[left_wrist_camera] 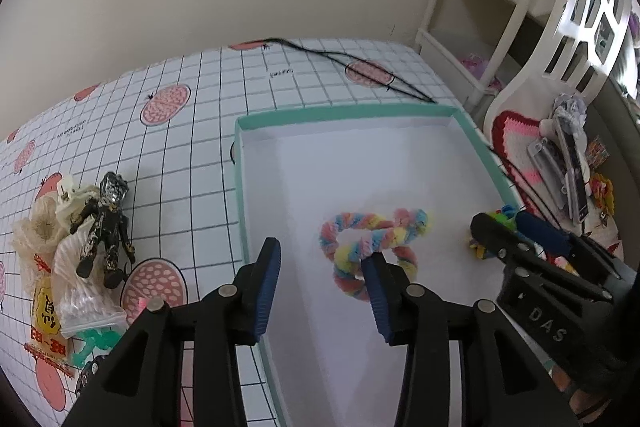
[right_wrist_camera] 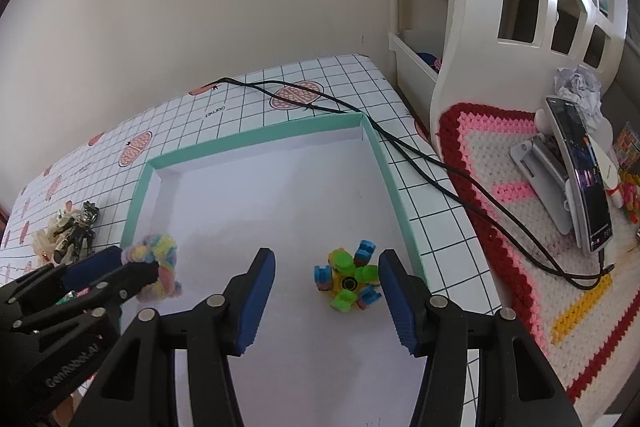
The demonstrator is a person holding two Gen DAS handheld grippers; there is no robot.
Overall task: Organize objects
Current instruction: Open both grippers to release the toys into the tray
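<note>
Teal-rimmed tray point(right_wrist_camera: 256, 137) holding twisted pastel chenille rope point(left_wrist_camera: 372, 243) and multicoloured block spinner point(right_wrist_camera: 348, 279), left gripper point(left_wrist_camera: 324, 291) wide, empty, right gripper point(right_wrist_camera: 326, 299) wide, empty

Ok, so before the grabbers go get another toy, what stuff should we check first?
1. Left gripper open and holding nothing: ok.
2. Right gripper open and holding nothing: ok.
3. Fuzzy rainbow twist lying inside the teal box: ok.
4. Colourful block toy resting on the box floor: ok.
5. Toys left on the table: the black figure and the bagged bits are outside the box: not ok.
6. Black cable lies over the box's far corner; whether it would snag a gripper: cannot tell.
</note>
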